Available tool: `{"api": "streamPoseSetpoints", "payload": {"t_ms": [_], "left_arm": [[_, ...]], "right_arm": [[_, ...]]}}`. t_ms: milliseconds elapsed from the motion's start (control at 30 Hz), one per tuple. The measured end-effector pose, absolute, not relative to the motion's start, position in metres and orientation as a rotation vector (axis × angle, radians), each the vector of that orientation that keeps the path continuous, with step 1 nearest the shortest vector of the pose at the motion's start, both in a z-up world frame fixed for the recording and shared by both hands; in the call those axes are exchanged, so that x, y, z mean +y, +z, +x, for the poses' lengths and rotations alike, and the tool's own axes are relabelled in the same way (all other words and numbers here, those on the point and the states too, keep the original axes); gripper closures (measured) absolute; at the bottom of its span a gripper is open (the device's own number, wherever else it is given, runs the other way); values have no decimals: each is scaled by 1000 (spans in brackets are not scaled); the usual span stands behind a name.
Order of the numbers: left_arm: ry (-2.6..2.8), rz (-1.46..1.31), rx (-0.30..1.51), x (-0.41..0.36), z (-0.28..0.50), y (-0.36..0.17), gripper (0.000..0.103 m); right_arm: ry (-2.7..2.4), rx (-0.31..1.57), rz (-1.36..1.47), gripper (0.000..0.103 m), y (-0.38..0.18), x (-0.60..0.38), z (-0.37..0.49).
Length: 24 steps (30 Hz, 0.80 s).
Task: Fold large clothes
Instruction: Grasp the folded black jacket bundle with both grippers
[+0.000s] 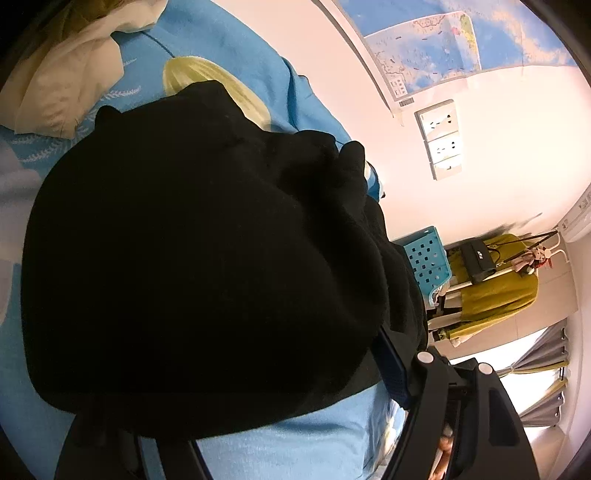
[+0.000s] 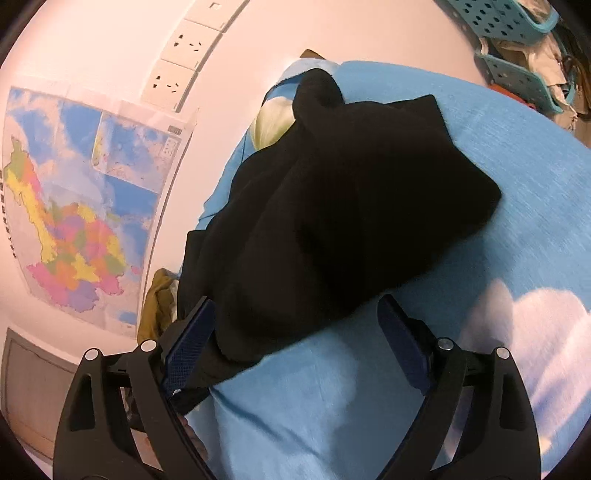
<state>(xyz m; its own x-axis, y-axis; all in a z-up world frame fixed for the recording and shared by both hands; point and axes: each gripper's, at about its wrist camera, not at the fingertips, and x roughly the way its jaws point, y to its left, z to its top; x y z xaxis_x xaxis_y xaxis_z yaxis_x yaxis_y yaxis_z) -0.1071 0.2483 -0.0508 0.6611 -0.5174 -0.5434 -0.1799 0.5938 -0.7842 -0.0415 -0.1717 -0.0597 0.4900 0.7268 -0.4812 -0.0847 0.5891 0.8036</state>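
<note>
A large black garment (image 1: 192, 258) lies bunched on a bed with a blue printed sheet (image 1: 295, 443). In the left wrist view it fills the middle and drapes over the left gripper (image 1: 258, 417); only the right finger (image 1: 391, 369) shows, the left finger is hidden under the cloth. In the right wrist view the same garment (image 2: 351, 206) lies on the blue sheet (image 2: 517, 184). The right gripper (image 2: 295, 332) is open, its fingers (image 2: 192, 339) spread on either side of the garment's near edge, which lies between them.
A cream cloth (image 1: 62, 85) lies at the far left of the bed. A map (image 2: 74, 206) and wall sockets (image 2: 184, 51) are on the wall beside the bed. Teal perforated baskets (image 2: 509, 22) and a rack with a mustard garment (image 1: 495, 288) stand beyond the bed.
</note>
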Motion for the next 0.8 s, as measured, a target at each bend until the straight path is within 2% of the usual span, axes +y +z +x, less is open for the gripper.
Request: {"api": "streamPoseSetpoints", "payload": {"t_ms": [67,200,367,467,500,533,567,600,633,700,733,767,800], "left_arm": [[-209,-913,865,248,-102,-50,32],[-190,-901,882,244,-86,-46,23],[-172,-932,871,246,-74,-44,23],[-159,-896,862,243,-70,-43,28],[-155,-887,858,242,-70,-43,33],[-151,-874,856,242,-69,-44,38],[-150,-867,855,243,-68,-44,41],[-151,-864,855,244,-68,-44,46],[-156,-860,857,245,-68,-45,46],[-161,-858,855,245,-67,-45,44],[-169,-865,852,245,-66,-45,38],[-187,-888,845,246,-65,-45,34],[-189,-894,847,246,-64,-45,31]], "right_arm": [[556,933,805,12,-59,-165,-32],[522,897,783,4,-53,-147,-8],[469,802,728,5,-50,-126,4],[435,785,669,5,-49,-116,5],[441,787,680,8,-50,-117,7],[431,797,693,22,-52,-121,9],[440,800,712,43,-55,-126,12],[464,804,738,50,-57,-129,15],[486,820,771,54,-61,-135,18],[517,828,773,48,-60,-135,18],[536,825,772,31,-59,-133,19],[539,812,767,23,-57,-129,18],[542,817,731,19,-54,-121,18]]}}
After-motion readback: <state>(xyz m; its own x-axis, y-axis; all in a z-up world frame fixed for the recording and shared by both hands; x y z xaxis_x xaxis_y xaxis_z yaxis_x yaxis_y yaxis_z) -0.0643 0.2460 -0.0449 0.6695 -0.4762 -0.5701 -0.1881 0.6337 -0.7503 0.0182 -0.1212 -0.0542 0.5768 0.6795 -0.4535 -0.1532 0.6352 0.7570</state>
